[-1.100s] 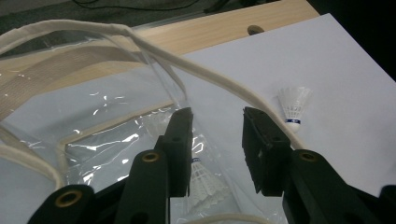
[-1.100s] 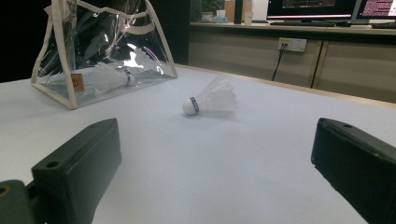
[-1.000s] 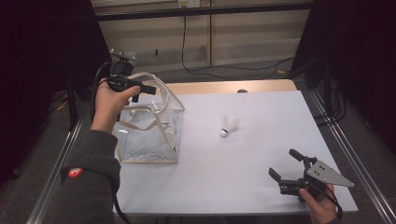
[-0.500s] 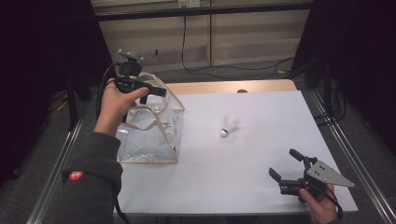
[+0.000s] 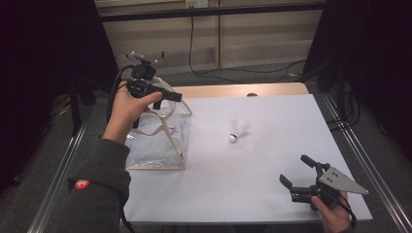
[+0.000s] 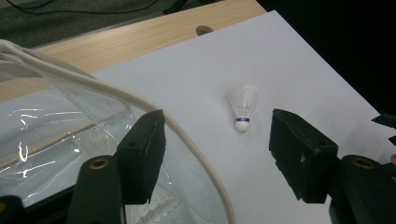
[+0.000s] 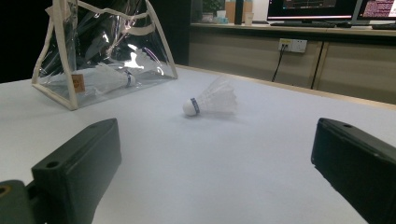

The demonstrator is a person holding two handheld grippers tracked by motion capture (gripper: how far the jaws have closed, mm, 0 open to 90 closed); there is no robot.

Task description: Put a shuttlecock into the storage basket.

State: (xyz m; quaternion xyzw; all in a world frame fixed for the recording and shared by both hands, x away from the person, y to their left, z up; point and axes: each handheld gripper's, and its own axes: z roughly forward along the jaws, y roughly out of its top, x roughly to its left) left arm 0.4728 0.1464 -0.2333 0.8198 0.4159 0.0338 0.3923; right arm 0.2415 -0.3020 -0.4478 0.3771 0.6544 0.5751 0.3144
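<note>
Above the bag's top, far left of the table: left gripper [image 5: 165, 95], held up in the person's left hand [image 5: 127, 108].
Left gripper's jaws: they have just been opening and stand apart; in the left gripper view the bag's white cord handle [image 6: 187, 132] runs up between them, close by one pad, and I cannot tell whether it touches.
Transparent bag [image 5: 156, 141]: upright on the white sheet's left side, cream-trimmed, with a shuttlecock inside [image 7: 103, 78] lying on its bottom.
Loose shuttlecock [image 5: 238, 130]: on its side near the middle of the sheet, well apart from the bag and from both grippers, its cork end toward the near edge.
Right gripper [image 5: 297, 172]: low at the near right corner, in the person's right hand [image 5: 332, 213], pointing across the sheet toward the loose shuttlecock.
Right gripper's jaws: wide apart, nothing between them.
White sheet [image 5: 272, 160]: covers most of the wooden table [image 5: 233, 90].
</note>
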